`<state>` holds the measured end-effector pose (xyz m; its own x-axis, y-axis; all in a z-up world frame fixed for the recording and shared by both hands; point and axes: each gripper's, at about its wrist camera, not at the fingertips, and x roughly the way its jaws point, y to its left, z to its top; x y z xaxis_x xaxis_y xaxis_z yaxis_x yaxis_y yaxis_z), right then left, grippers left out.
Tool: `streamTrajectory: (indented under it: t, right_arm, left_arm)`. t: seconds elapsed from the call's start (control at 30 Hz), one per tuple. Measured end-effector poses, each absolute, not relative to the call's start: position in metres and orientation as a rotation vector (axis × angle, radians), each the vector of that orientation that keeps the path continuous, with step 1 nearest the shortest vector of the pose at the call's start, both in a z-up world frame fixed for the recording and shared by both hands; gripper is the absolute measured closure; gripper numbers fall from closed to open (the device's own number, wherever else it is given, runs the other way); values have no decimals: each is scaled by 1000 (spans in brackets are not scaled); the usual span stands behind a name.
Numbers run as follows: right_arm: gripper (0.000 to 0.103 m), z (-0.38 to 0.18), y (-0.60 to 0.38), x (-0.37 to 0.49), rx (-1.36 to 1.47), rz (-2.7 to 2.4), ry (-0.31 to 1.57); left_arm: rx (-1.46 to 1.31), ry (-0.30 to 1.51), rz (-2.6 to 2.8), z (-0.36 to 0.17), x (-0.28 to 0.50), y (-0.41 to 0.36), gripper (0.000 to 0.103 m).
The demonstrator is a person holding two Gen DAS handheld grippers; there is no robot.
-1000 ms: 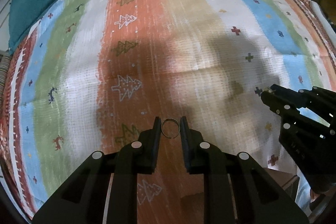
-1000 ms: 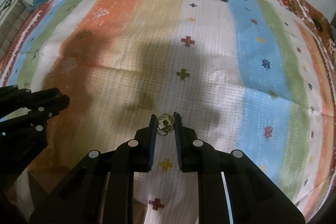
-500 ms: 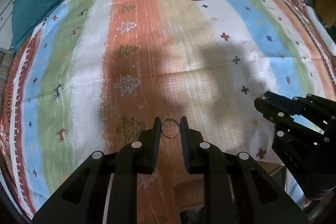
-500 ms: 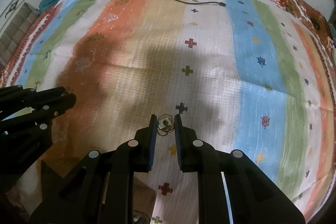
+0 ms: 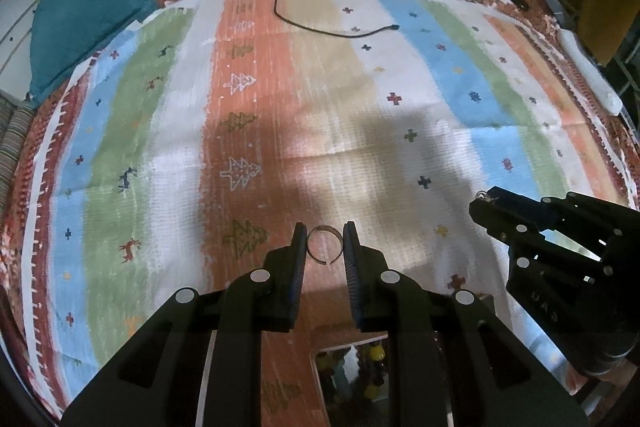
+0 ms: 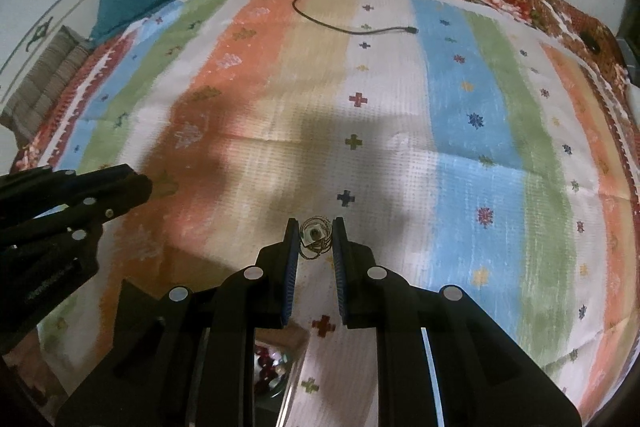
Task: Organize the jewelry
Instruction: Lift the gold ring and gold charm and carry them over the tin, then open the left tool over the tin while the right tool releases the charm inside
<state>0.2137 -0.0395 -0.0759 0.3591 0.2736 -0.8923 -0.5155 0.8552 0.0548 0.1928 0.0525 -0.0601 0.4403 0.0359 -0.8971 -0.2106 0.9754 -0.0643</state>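
My left gripper is shut on a thin open silver ring and holds it above the striped cloth. My right gripper is shut on a gold wire ring with a square stone; it shows at the right of the left wrist view. The left gripper shows at the left of the right wrist view. A box with coloured beads lies below the left gripper and shows under the right gripper.
A teal cloth lies at the far left corner. A black cable runs across the far part of the cloth. A white object lies along the right edge. A striped cushion is at the left.
Both grippers have risen and drawn back with their rings, so more of the cloth and the far wall show. The bead box has come into view below them.
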Motion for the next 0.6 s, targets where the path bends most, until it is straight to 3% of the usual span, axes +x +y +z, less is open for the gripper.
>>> streamTrajectory:
  t: [0.6]
  right_arm:
    - [86, -63, -53, 178, -230, 533, 1063]
  left_arm:
    - [-178, 1032, 116, -34, 151, 38, 85]
